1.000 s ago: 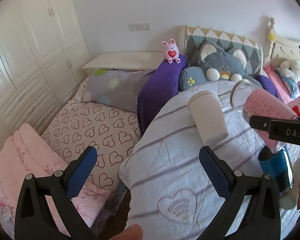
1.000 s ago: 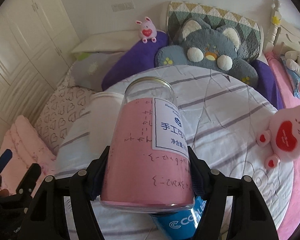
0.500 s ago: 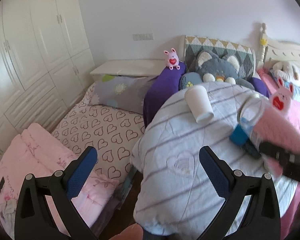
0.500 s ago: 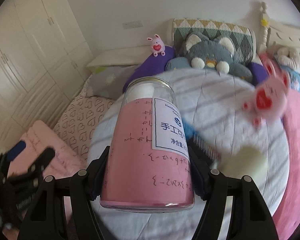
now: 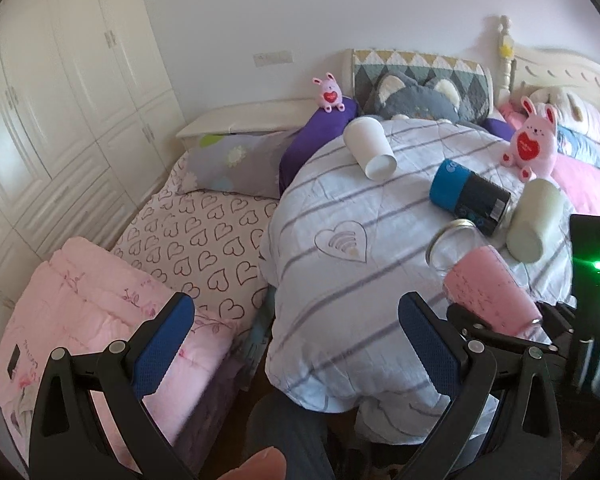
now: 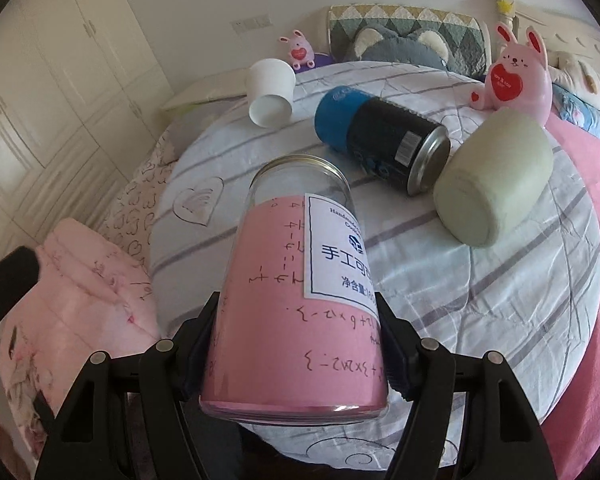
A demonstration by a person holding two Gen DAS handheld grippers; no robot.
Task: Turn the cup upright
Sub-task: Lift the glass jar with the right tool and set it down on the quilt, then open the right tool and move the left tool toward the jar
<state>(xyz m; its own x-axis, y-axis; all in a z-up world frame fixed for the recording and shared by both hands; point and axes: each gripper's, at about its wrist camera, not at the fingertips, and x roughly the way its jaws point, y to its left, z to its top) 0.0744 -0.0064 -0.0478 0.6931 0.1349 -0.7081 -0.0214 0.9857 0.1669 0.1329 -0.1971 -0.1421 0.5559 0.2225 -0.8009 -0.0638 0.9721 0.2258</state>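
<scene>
**Gripping the pink jar above the striped quilt**

Clamping the pink-lined glass jar [image 6: 296,300] low on its body, the right gripper [image 6: 300,344] has both blue pads pressed against the jar's sides, the open metal-rimmed mouth tilted away and its clear base nearest the camera. In the left wrist view the same jar [image 5: 488,292] hangs over the near right part of the striped quilt [image 5: 340,280], lifted off the fabric. The left gripper [image 5: 296,340] is spread wide with nothing between its fingers, off the quilt's near left edge, above a folded pink blanket [image 5: 80,292].

Just beyond the jar's mouth, toward the quilt's right side, a blue-and-black can [image 6: 380,136] lies on its side with its metal end toward the camera. A pale cream cup [image 6: 496,176] lies tipped beside it, base facing the camera; the two look to be touching or nearly so. Both sit in the space directly ahead of the jar. Behind the cream cup stands a large pink bunny toy [image 6: 516,76].

Farther back, near the quilt's far left edge, a white paper cup [image 6: 270,92] lies tilted, bottom toward the camera. Past the far edge are a grey cat cushion [image 6: 400,48], a small pink bunny [image 6: 300,50] and a white wardrobe [image 5: 60,100] at left.
</scene>
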